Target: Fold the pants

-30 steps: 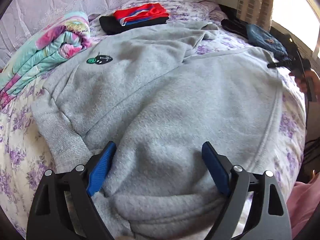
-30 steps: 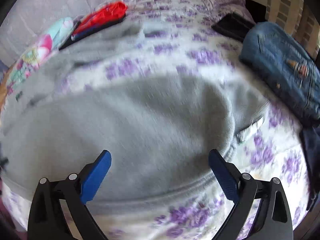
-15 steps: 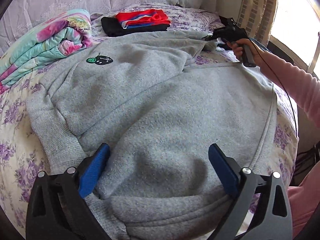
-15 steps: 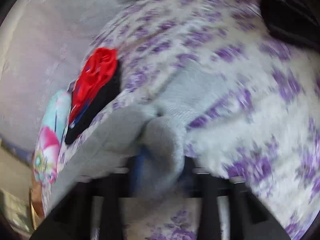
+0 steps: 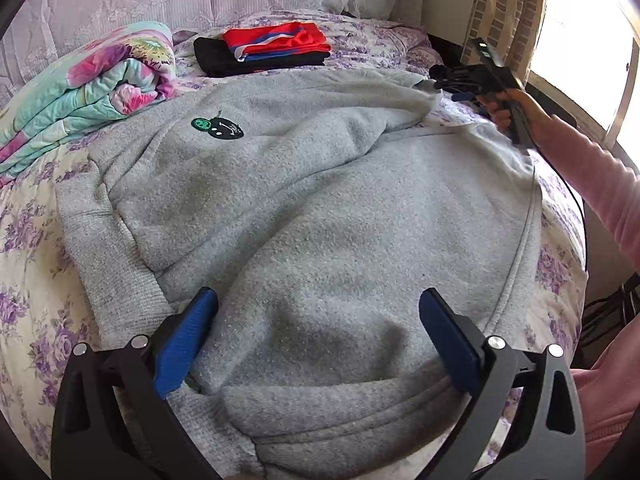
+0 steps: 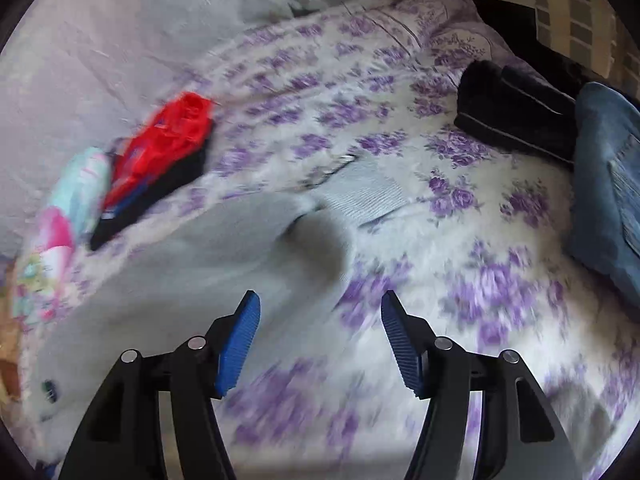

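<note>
Spreading grey fleece pants (image 5: 320, 216) flat across the floral bedspread (image 5: 24, 264).

Hovering nearest, left gripper (image 5: 316, 334), jaws spread wide, empty, over the bunched near end of the garment. Running away up and to the right, long axis toward the ribbed cuff (image 6: 362, 190). Farther off by that cuff, right gripper (image 6: 320, 340), jaws just opening, nothing between them, cuff ahead and apart; plainly the nearer hand for folding that end back.

Your left gripper (image 5: 318, 330) tilts downward, its blue fingers (image 5: 186, 338) spread wide with nothing pinched. Your right gripper (image 6: 320, 338), gripped by your pink-sleeved right hand (image 5: 506, 108), has just been opening; nothing sits between its fingers.
</note>
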Motion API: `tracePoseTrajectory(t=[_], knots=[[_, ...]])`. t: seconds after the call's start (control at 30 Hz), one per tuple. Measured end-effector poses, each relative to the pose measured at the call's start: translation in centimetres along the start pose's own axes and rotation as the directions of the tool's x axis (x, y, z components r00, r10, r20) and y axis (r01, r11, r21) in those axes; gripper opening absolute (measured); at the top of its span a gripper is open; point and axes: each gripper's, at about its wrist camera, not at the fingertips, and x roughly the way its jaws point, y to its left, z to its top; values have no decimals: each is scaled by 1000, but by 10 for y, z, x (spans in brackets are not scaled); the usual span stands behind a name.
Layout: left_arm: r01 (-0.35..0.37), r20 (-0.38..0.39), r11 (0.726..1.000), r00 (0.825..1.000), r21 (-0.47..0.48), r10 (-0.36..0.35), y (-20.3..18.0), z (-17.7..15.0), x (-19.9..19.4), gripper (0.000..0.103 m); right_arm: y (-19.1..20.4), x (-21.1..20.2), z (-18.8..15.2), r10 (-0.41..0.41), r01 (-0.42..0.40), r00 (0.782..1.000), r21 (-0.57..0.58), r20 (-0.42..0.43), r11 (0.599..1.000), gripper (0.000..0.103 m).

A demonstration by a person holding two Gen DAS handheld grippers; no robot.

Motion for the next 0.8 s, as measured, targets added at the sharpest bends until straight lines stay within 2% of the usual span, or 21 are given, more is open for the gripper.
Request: tracePoseTrajectory(t=[0.07, 0.13, 0.2, 0.23, 0.27, 0.3, 0.33, 0.4, 0.43, 0.5, 0.53, 0.67, 0.7, 0.73, 0.8], knots=[[6, 25, 1000, 1000, -1, -6, 0, -1, -7, 98, 8, -41, -29, 55, -53, 998, -63, 34, 997, 80], [10, 60, 1000, 998, 9, -11, -1, -2, -15, 98, 12, -73, -61, 65, -54, 996, -156, 65, 986, 87], [16, 66, 1000, 998, 24, -18, -5, -3, -17, 98, 7, -87, -102, 0, 11, 999, -223, 51, 975, 92], [11, 43, 999, 999, 36, -13, -7, -4, -14, 98, 1, -82, -118, -50, 51, 999, -241, 11, 969, 93], [-8, 11, 998, 1000, 55, 7, -11, -6, -8, 98, -9, -67, -141, -138, 111, 987, -265, -86, 958, 93], [-39, -19, 996, 999, 84, 41, -17, -8, -1, 98, -15, -62, -156, -154, 121, 983, -282, -100, 952, 94], [-68, -29, 992, 997, 108, 72, -22, -9, 2, 98, -14, -77, -166, -145, 140, 989, -298, 6, 944, 94], [-103, -24, 985, 994, 136, 107, -28, -9, 2, 98, -8, -82, -168, -202, 184, 979, -311, -27, 932, 96], [-108, -18, 986, 994, 127, 111, -27, -9, -1, 98, -4, -89, -167, -204, 186, 979, -291, -32, 939, 96], [-112, -2, 991, 994, 78, 112, -23, -5, -11, 98, 10, -109, -166, -92, 84, 996, -251, -19, 964, 96], [-120, 17, 991, 993, 52, 119, -20, -3, -19, 98, 20, -119, -167, -50, 48, 999, -262, -1, 964, 96], [-218, 116, 975, 968, -53, 222, -4, 13, -56, 98, 81, -149, -164, 51, 3, 991, -404, 123, 915, 99], [-240, 129, 967, 960, -87, 250, 3, 19, -64, 98, 95, -152, -164, 97, -42, 989, -424, 110, 905, 99], [-260, 133, 959, 952, -116, 274, 10, 26, -69, 98, 109, -150, -162, 171, -128, 983, -438, 61, 890, 99], [-306, 114, 938, 938, -160, 326, 25, 38, -75, 98, 133, -147, -157, 267, -256, 963, -433, -36, 864, 99]])
